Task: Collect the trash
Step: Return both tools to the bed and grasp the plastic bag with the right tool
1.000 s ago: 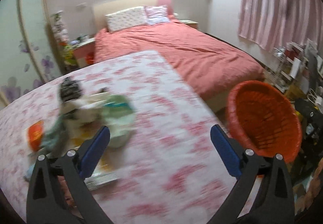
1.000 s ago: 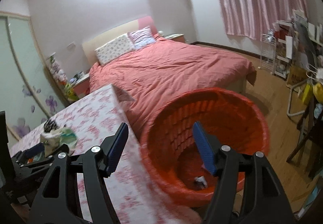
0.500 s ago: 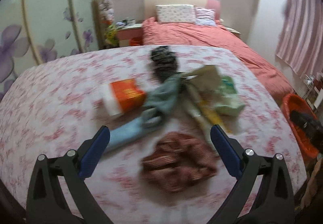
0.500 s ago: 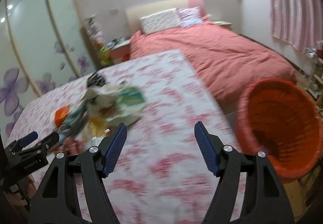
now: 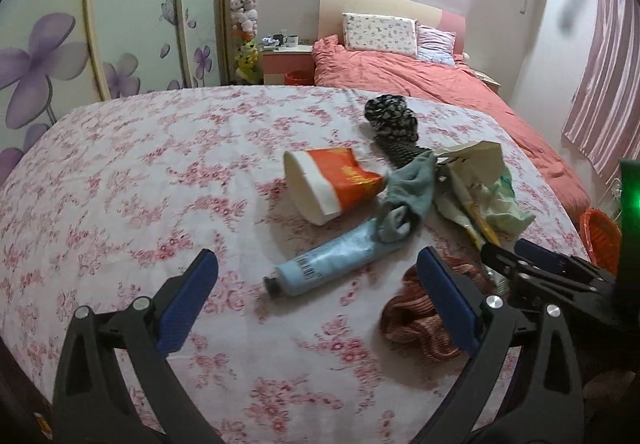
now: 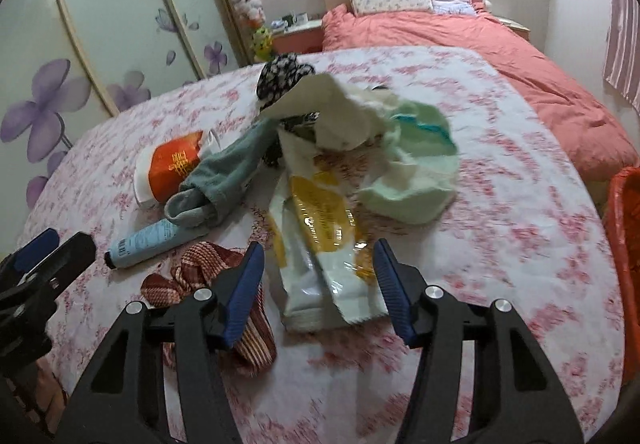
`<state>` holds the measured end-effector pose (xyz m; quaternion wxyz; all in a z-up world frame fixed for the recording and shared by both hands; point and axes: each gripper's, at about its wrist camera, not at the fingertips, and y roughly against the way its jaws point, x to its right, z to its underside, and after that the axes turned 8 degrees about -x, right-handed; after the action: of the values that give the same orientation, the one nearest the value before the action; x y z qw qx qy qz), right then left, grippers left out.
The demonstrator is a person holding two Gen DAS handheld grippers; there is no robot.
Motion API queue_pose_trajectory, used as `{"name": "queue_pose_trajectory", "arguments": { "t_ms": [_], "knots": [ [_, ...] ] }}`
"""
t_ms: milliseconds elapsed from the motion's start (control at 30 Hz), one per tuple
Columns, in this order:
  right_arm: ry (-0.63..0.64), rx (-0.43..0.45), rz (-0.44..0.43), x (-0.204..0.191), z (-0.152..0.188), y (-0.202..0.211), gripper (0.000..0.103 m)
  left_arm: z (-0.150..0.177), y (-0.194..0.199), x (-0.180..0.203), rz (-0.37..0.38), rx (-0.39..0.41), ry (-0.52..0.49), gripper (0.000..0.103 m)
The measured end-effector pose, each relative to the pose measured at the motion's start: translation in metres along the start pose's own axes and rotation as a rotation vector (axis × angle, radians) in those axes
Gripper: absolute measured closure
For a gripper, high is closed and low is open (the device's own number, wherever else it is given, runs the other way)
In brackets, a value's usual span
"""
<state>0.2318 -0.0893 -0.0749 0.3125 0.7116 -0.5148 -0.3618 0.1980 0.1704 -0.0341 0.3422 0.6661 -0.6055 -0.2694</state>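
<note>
Left tongs open, empty, above blue tube. Right tongs open, empty, straddling yellow-white wrapper on desk.

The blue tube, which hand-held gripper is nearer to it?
Left. The blue tube lies just ahead between the left hand-held gripper fingers; the right hand-held gripper sits off to its right, over the yellow wrapper.

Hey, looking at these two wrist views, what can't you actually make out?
- Orange basket: cut off by the right edge in the right wrist view, so its contents are hidden.
- Blue tube: label print too small to read; its far end lies under the grey-green sock in the left wrist view.
- Yellow-and-white wrapper: print blurred by motion in the right wrist view.
</note>
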Motion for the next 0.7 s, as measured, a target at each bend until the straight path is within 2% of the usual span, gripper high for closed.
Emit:
{"name": "queue_pose_trajectory", "arguments": {
  "t_ms": [133, 367, 467, 600, 700],
  "knots": [
    [0.023, -0.017, 0.051, -0.007, -0.002, -0.013, 0.046, 0.003, -0.006, -0.006, 0.009, -0.018, 0.012, 0.005],
    [0.010, -0.013, 0.087, 0.005, -0.004, -0.014, 0.066, 0.009, -0.016, 0.004, 0.044, -0.051, -0.003, 0.005],
    [0.006, 0.000, 0.099, 0.009, -0.002, -0.009, 0.071, 0.013, -0.021, 0.017, 0.065, -0.067, -0.030, 0.006],
    [0.003, 0.012, 0.123, 0.017, 0.001, -0.007, 0.073, 0.016, -0.029, 0.036, 0.080, -0.097, -0.071, 0.010],
    [-0.011, 0.023, 0.121, 0.026, 0.001, -0.002, 0.081, 0.019, -0.035, 0.047, 0.089, -0.119, -0.087, 0.013]
  ]
}}
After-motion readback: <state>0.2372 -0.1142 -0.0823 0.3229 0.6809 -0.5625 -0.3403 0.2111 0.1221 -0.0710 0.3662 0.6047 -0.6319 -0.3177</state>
